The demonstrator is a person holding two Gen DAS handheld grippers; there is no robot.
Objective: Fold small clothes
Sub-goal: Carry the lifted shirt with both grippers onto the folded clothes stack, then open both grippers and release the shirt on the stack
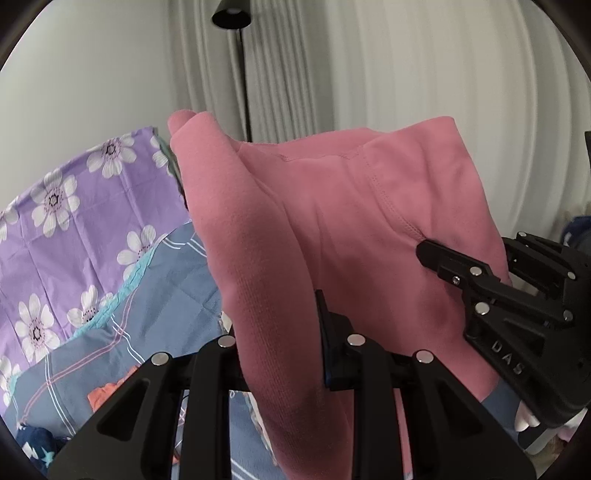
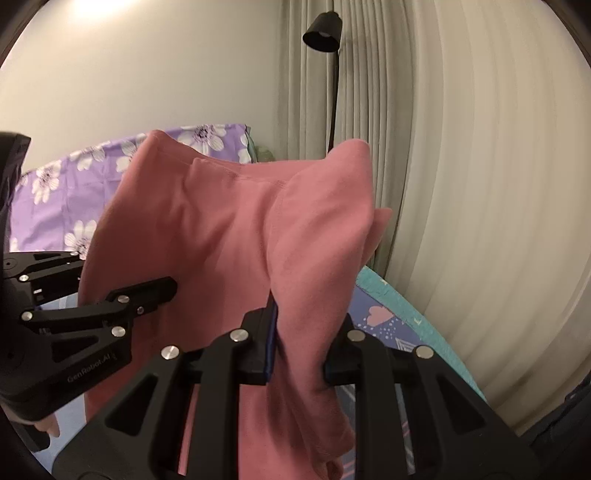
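Two hand-held grippers clamped on one pink garment (image 1: 332,221), lifted clear above the bed (image 1: 155,280). Left hand-held gripper (image 1: 280,350) pinched tight on a thick fold of the pink cloth, seen from its own camera with fabric bunched between the black fingers (image 1: 334,343). Behind it to the left, a purple flowered sheet (image 1: 66,206) toward the bed's head, overlapped by a blue striped blanket (image 1: 159,295) nearer the camera. Right hand-held gripper (image 2: 306,343) likewise closed on a gathered fold at the garment's other side, cloth spilling down past its fingers (image 2: 267,339). Garment stretched between the two, drooping below both. Along the bed's right edge, a teal-bordered cover (image 2: 399,321) with a pink cloud print. Beyond, a black floor lamp (image 2: 325,33) against pale pleated curtains (image 2: 461,166).
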